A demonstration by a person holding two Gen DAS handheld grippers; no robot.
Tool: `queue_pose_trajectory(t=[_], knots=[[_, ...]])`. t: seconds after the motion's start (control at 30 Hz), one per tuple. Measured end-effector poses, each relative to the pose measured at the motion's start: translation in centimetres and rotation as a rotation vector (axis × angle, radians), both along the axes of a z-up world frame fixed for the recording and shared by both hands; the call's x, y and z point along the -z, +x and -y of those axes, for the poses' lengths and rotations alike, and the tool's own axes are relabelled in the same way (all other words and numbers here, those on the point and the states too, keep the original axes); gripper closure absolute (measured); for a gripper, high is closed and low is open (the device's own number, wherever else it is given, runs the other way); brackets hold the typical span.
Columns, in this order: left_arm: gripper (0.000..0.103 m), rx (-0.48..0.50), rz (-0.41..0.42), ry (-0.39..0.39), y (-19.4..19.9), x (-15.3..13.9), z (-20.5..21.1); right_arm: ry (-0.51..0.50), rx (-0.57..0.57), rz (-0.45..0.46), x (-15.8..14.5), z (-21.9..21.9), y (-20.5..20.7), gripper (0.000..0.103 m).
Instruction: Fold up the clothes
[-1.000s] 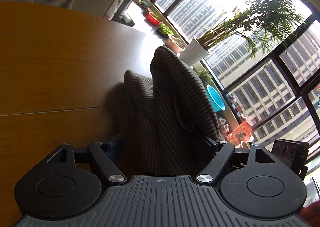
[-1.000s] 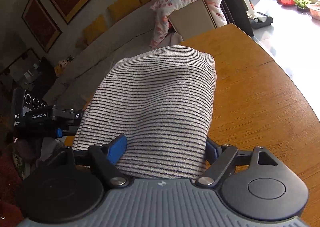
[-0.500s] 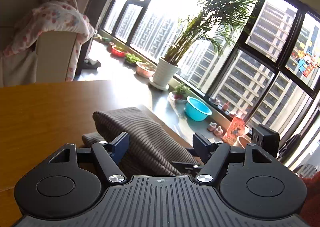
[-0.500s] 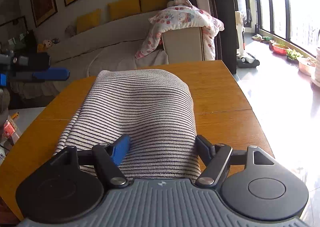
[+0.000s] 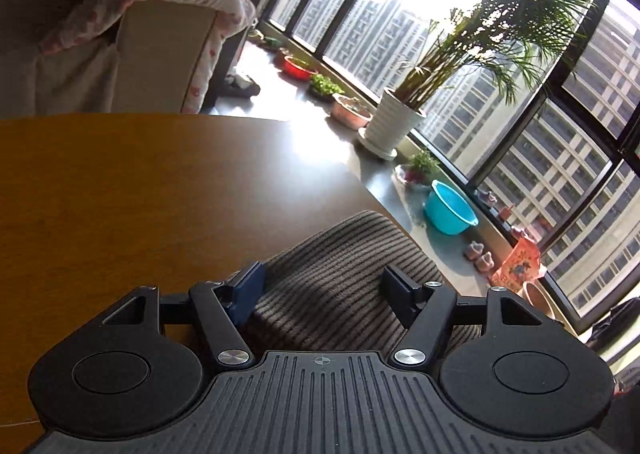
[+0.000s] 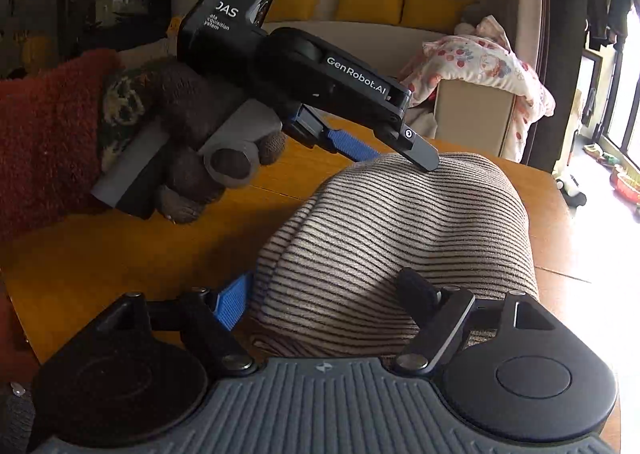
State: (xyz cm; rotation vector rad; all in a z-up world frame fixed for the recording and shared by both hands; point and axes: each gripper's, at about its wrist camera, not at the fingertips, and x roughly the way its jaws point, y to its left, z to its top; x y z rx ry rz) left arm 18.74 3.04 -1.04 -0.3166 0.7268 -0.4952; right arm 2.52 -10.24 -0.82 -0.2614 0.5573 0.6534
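Cloth fills both near views: the striped garment [image 6: 400, 238] lies bunched on the wooden surface [image 5: 140, 194], a thick roll between each pair of jaws. The right gripper [image 6: 324, 302] is opening, its blue pad just beside the roll, with the far finger against the fabric. The left gripper [image 5: 320, 290] is closing around its own fold; whether its pads press yet I cannot tell. Best to let the right release fully before drawing back, and keep the left low so the fold stays flat. Beyond, the left gripper's fingertips [image 6: 424, 158] touch the garment's far top.
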Motion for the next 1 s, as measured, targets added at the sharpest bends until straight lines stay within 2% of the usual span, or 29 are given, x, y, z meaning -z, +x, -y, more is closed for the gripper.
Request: queue_pose_trajectory(t=[0.03,0.07,0.13,0.27,0.33,0.43,0.5,0.63,0.73,0.8,0.83,0.87,0.93,1.0], knots=[[0.032,-0.012,0.003,0.012,-0.3,-0.3,-0.2,-0.020,-0.009,0.017,0.0,-0.3,-0.2,0.021],[0.027,-0.029,0.000,0.015,-0.7,-0.5,-0.6,-0.019,-0.015,0.018,-0.2,-0.2,-0.2,0.021],[0.026,-0.055,-0.004,0.009,-1.5,-1.0,-1.2,0.000,-0.019,0.004,-0.6,0.4,-0.2,0.021],[0.026,-0.033,-0.001,-0.093,-3.1,-1.9,-1.6,0.138,-0.031,-0.049,-3.3,3.6,1.0,0.019],[0.026,-0.008,0.003,-0.096,-3.7,-1.9,-1.1,0.224,-0.004,-0.077,-5.0,5.9,2.4,0.016],[0.026,0.002,-0.028,-0.043,-3.7,-1.0,-0.1,0.356,0.087,-0.170,-6.6,9.5,6.8,0.013],[0.025,-0.018,-0.053,0.022,-3.4,0.2,0.2,0.377,0.145,-0.222,-6.1,10.6,10.4,0.013],[0.022,-0.015,-0.078,0.006,-2.9,1.2,-0.4,0.398,0.229,-0.377,-3.0,10.8,16.6,0.013],[0.020,-0.003,-0.062,0.053,-2.7,1.2,-0.5,0.428,0.234,-0.516,-0.3,9.3,19.1,0.017],[0.020,-0.008,-0.061,0.068,-2.7,1.2,-0.9,0.405,0.179,-0.385,-2.0,8.0,17.3,0.030],[0.019,-0.011,-0.064,0.065,-2.7,1.3,-1.3,0.392,0.120,-0.274,-3.4,7.3,15.8,0.032],[0.017,-0.016,-0.070,0.058,-2.7,1.4,-1.8,0.404,0.074,-0.210,-4.4,7.1,14.5,0.034],[0.015,-0.022,-0.081,0.044,-2.6,1.7,-2.5,0.385,0.066,-0.196,-5.3,6.8,14.0,0.034],[0.015,-0.024,-0.080,0.039,-2.4,1.9,-2.6,0.267,0.159,-0.238,-3.9,6.3,15.0,0.040]])
